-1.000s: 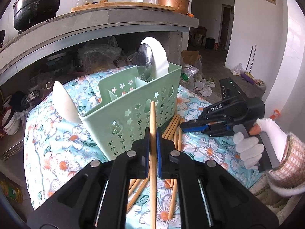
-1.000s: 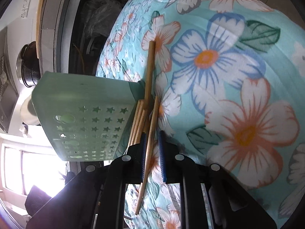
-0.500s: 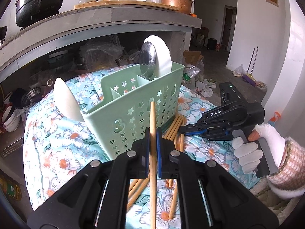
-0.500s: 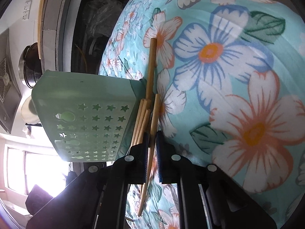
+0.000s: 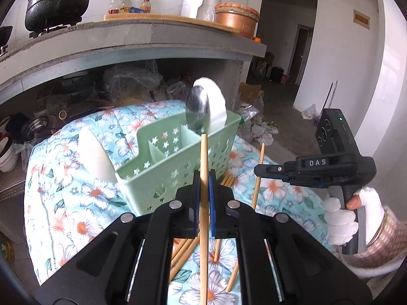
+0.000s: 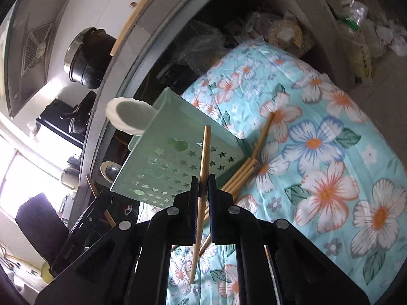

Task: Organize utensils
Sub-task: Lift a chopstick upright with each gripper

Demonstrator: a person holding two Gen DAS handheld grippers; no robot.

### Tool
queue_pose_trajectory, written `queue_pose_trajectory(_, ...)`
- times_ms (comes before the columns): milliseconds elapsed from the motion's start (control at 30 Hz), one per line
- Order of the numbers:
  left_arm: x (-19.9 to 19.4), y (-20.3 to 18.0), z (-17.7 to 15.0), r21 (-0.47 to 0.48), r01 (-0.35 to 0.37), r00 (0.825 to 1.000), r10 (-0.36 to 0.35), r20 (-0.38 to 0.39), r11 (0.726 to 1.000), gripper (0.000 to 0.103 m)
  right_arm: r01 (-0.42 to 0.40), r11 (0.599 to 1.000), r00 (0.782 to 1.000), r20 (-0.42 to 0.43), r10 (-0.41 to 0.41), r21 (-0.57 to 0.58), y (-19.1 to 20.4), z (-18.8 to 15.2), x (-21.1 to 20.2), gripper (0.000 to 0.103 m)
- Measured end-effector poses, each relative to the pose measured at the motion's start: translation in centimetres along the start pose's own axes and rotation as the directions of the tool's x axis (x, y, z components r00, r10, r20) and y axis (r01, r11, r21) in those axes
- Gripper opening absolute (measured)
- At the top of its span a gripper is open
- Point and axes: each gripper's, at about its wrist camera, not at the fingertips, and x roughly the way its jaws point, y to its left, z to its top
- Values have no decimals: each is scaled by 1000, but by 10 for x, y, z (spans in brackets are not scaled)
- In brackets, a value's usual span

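My left gripper [image 5: 203,185] is shut on a wooden chopstick [image 5: 203,157] that stands nearly upright in front of the green star-cut caddy [image 5: 165,167]. A metal spoon [image 5: 197,109] and a white spoon [image 5: 215,101] stand in the caddy's far compartment. My right gripper [image 6: 203,188] is shut on another chopstick [image 6: 205,152], held in the air beside the caddy [image 6: 178,150]. In the left wrist view the right gripper [image 5: 257,171] hangs to the caddy's right, its chopstick [image 5: 260,162] slanting downward. Several loose chopsticks [image 6: 239,175] lie on the floral cloth against the caddy's base.
A white spoon [image 5: 94,157] leans against the caddy's left side. The floral cloth [image 6: 330,152] covers a rounded table. Behind is a concrete counter [image 5: 152,43] with a black pot [image 5: 58,0], bottles and a copper bowl, and cluttered storage beneath. A gloved hand [image 5: 340,213] holds the right gripper.
The right gripper has risen and rolled, lifting its chopstick off the cloth away from the pile. The left gripper keeps its chopstick, almost in the same place.
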Motion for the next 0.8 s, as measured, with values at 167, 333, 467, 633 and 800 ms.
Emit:
queue_pose_trajectory(167, -10, 1, 13, -29, 43, 998, -41, 46, 999, 5, 24, 995, 999, 48, -20, -98, 21, 5, -13, 7)
queue_pose_trajectory(333, -21, 4, 27, -46, 73, 994, -69, 90, 996, 5, 35, 986, 996, 84, -21, -162, 34, 5, -24, 7)
queue_pose_trajectory(467, -31, 3, 40, -51, 92, 989, -86, 120, 994, 5, 28, 984, 995, 99, -11, -175, 38, 5, -32, 7)
queue_pose_trajectory(633, -45, 6, 55, -53, 114, 981, -103, 166, 992, 5, 12, 983, 992, 123, 11, -181, 43, 7, -44, 7)
queue_pose_trajectory(800, -59, 11, 70, -56, 133, 970, -118, 214, 990, 5, -7, 983, 990, 141, 34, -185, 45, 9, -52, 7)
